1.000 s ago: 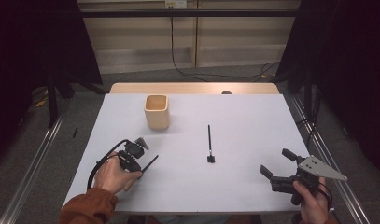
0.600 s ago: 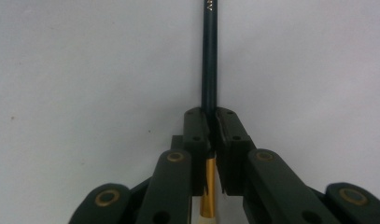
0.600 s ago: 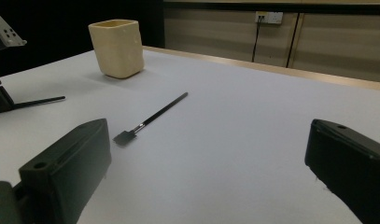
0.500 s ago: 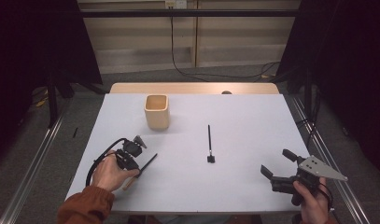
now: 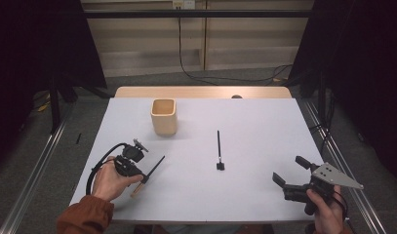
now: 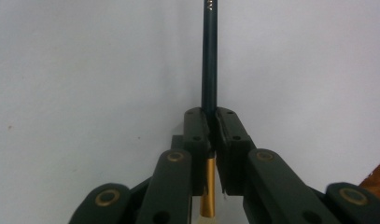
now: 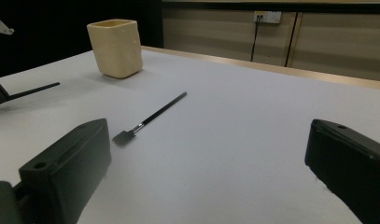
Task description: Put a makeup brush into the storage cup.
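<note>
A slim brush (image 6: 209, 56) with a dark handle and a gold ferrule lies low over the white table (image 5: 264, 122) at the front left. My left gripper (image 6: 210, 122) is shut on it near the ferrule, and the handle sticks out beyond the jaws. From above, the left gripper (image 5: 143, 176) sits in a hand with an orange sleeve. At the front right corner my right gripper (image 5: 288, 169) is open with nothing between its jaws. A second, flat-tipped brush (image 5: 218, 146) lies loose in the middle of the table. Along the right gripper (image 7: 209, 140), that flat-tipped brush (image 7: 155, 114) lies ahead.
A beige square cup (image 5: 164, 116) stands upright at the back left of the table, also seen as the cup (image 7: 115, 46) from the right gripper. A wooden strip (image 5: 201, 92) runs along the far table edge. Metal rails flank both sides.
The left hand and its gripper have edged slightly left, with the brush still at the jaws. The right gripper, the flat-tipped brush and the cup have not moved.
</note>
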Demonstrator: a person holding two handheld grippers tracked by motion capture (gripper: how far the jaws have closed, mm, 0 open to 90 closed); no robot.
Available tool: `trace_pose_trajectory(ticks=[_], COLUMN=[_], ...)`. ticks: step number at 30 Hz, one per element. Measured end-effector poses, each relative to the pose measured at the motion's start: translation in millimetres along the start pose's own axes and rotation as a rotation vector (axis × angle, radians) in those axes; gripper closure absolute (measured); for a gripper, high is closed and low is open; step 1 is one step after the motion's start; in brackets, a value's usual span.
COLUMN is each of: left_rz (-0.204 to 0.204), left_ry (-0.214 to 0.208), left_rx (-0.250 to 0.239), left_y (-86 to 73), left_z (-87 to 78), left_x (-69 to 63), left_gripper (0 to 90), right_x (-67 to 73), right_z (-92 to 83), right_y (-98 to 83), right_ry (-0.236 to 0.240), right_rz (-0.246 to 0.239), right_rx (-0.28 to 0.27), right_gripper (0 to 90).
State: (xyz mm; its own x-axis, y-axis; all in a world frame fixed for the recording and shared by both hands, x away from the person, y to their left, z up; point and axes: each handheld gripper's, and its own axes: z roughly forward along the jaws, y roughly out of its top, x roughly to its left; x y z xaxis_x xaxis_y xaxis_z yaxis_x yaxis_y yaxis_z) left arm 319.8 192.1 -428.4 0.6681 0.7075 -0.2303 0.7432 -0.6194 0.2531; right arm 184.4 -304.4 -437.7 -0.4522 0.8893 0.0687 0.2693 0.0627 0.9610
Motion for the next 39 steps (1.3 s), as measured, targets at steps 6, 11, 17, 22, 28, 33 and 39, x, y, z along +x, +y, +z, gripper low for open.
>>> trace_pose_trajectory(ticks=[6,11,17,22,28,33,39], left_rz=[0.013,0.013,0.047,0.048,0.046,0.067,0.068], left_ry=[-0.021,-0.023,-0.043,-0.057,-0.074,-0.092,-0.118], left_rx=[-0.118,-0.229,-0.378,-0.459,-0.562,-0.639,-0.756], left_y=[-2.2,-4.5,-9.8,-12.6,-19.7,-23.8,-29.4], left_z=[-9.1,-18.4,-21.3,-22.9,-22.8,-25.3,-30.4], left_x=[-1.2,-0.6,-2.7,-1.9,-1.9,-2.8,-1.9], left_gripper=[83.8,83.8,83.8,83.8,83.8,83.7,83.7], right_x=[-0.3,-0.8,-1.5,-1.2,-0.5,-0.5,-0.5], right_z=[0.3,0.5,1.1,1.5,1.1,0.8,0.6], right_y=[-0.1,-0.1,-0.4,-0.4,-0.6,-0.4,-0.5], right_ry=[-0.002,0.002,0.002,0.002,-0.001,-0.001,0.003], right_rz=[0.000,0.001,0.012,0.011,0.012,0.010,0.004], right_rx=[0.000,-0.002,-0.001,0.000,0.000,-0.002,-0.001], right_gripper=[0.0,0.0,0.0,0.0,0.0,0.0,0.0])
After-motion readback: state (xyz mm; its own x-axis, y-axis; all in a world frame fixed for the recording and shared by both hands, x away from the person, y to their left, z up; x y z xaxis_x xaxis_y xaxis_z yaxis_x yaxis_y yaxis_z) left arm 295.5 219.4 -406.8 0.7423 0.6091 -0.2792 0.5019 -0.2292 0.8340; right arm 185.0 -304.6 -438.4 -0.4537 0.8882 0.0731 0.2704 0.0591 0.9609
